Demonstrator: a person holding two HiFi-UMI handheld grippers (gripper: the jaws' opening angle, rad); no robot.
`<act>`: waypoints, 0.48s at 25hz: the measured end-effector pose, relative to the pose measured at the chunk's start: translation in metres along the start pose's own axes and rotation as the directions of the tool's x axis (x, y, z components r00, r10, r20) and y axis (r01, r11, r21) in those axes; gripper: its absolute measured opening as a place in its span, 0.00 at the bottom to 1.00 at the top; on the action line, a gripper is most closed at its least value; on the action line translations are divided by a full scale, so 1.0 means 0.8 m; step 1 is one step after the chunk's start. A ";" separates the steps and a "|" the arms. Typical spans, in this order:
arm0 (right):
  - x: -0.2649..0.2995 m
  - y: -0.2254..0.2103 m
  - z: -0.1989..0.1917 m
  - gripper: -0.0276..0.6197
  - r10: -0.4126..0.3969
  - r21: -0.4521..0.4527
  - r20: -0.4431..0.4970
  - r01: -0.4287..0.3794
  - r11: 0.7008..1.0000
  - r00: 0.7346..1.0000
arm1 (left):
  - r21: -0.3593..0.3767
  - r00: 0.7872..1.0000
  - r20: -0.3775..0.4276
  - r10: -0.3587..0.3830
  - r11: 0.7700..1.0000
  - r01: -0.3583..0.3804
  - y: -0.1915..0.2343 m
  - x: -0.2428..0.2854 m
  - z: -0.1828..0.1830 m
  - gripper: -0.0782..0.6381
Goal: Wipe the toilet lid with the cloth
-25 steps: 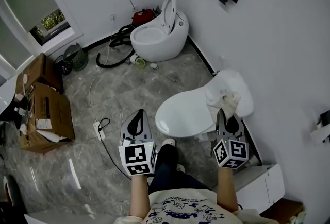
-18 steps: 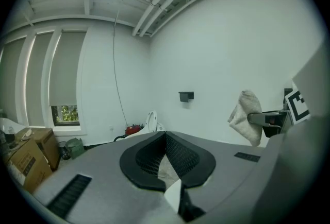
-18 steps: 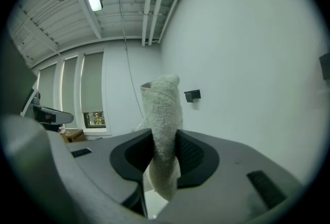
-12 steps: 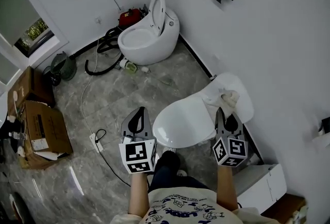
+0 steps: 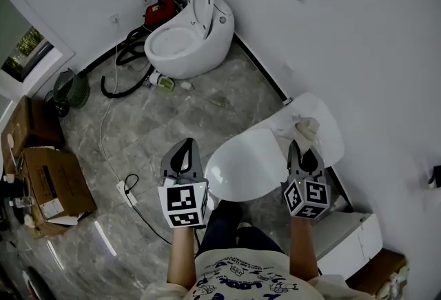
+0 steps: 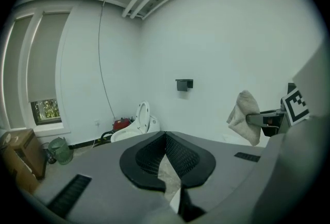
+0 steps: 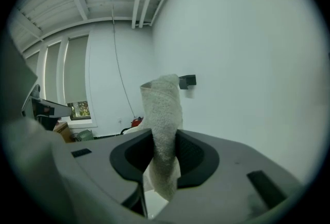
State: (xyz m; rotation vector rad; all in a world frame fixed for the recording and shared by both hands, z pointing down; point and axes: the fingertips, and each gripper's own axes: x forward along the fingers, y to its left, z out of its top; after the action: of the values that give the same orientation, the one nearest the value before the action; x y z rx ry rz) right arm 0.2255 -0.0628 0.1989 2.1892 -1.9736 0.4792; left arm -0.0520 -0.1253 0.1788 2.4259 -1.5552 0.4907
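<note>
One cloth in right gripper

I have two grippers: my left gripper and my right gripper. One cloth is between my right jaws. Two toilets: the near toilet by my jaws, the far toilet well ahead. Two boxes far left: near box, far box.

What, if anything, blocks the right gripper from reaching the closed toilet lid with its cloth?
Likely yes. The right gripper, jaws shut on the cloth, hangs beside the lid's rear edge; nothing lies between them. The left gripper is off at the lid's other side.
</note>
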 end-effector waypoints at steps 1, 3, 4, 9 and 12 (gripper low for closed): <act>0.009 0.001 -0.004 0.19 -0.005 -0.001 -0.010 0.005 1.000 1.000 | 0.001 1.000 -0.008 -0.005 1.000 0.006 0.005 0.010 -0.003 0.11; 0.027 0.002 -0.014 0.19 -0.015 -0.002 -0.028 0.015 1.000 1.000 | 0.006 1.000 -0.023 -0.013 1.000 0.013 0.015 0.031 -0.013 0.11; 0.035 0.002 -0.019 0.19 -0.020 -0.003 -0.037 0.020 1.000 0.999 | 0.007 0.999 -0.031 -0.017 1.000 0.017 0.019 0.041 -0.018 0.11; 0.064 -0.010 -0.051 0.19 -0.045 -0.011 -0.084 0.044 0.999 0.995 | 0.002 0.996 -0.074 -0.046 0.999 0.046 0.018 0.081 -0.045 0.11; 0.081 -0.025 -0.070 0.19 -0.051 -0.005 -0.112 0.051 0.999 0.992 | 0.001 0.993 -0.105 -0.055 0.998 0.055 0.010 0.106 -0.063 0.11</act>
State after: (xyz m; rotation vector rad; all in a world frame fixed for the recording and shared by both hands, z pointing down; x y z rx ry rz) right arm 0.2430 -0.1033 0.2752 2.1553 -1.8552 0.5788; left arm -0.0350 -0.1813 0.2581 2.3975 -1.4429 0.6010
